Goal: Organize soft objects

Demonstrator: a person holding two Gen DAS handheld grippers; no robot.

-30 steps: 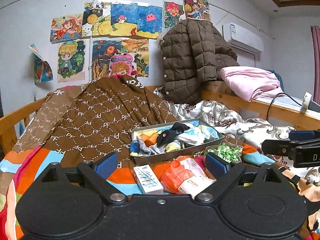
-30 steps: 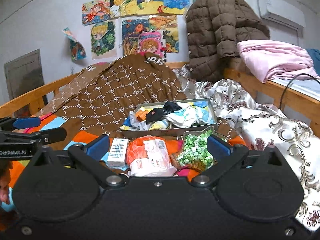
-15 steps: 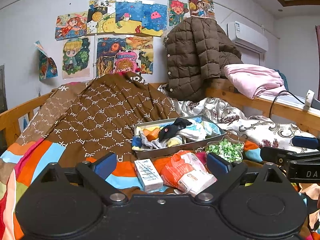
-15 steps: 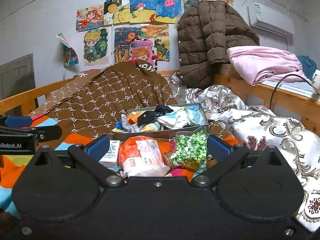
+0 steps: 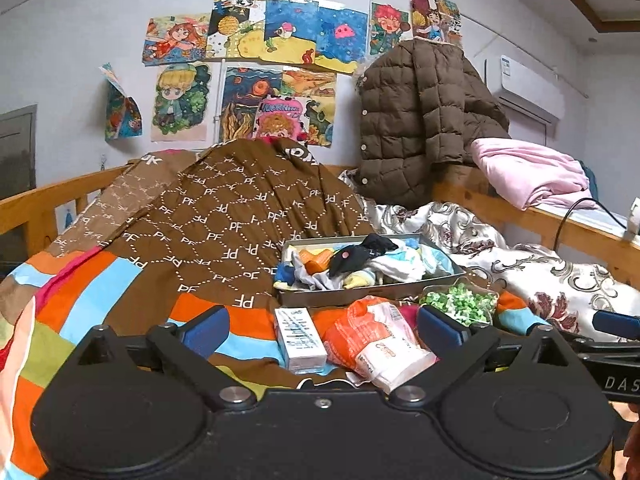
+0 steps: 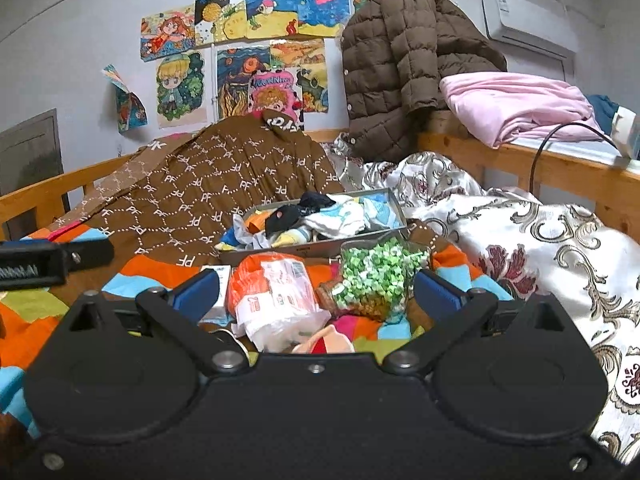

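Observation:
A grey metal tray [image 5: 360,294] [image 6: 320,246] full of small socks and cloths [image 5: 360,264] [image 6: 312,220] lies on the bed. In front of it lie an orange-and-white plastic pack [image 5: 376,340] [image 6: 276,292], a white box [image 5: 300,338] [image 6: 218,272] and a jar of green paper stars [image 5: 460,304] [image 6: 376,276]. My left gripper [image 5: 324,326] is open and empty, just short of the pack and box. My right gripper [image 6: 316,288] is open and empty, with the pack and jar between its fingers' line of sight.
A striped quilt [image 5: 92,300] and brown patterned blanket [image 5: 224,216] cover the bed. A floral satin cover [image 6: 540,232] lies on the right. A brown jacket [image 5: 420,120] hangs over the wooden rail [image 6: 560,168]. A pink blanket [image 6: 516,104] lies beyond.
Both grippers have drawn back and tilted a little, so the tray and items sit slightly farther and lower in view. Both stay open and empty.

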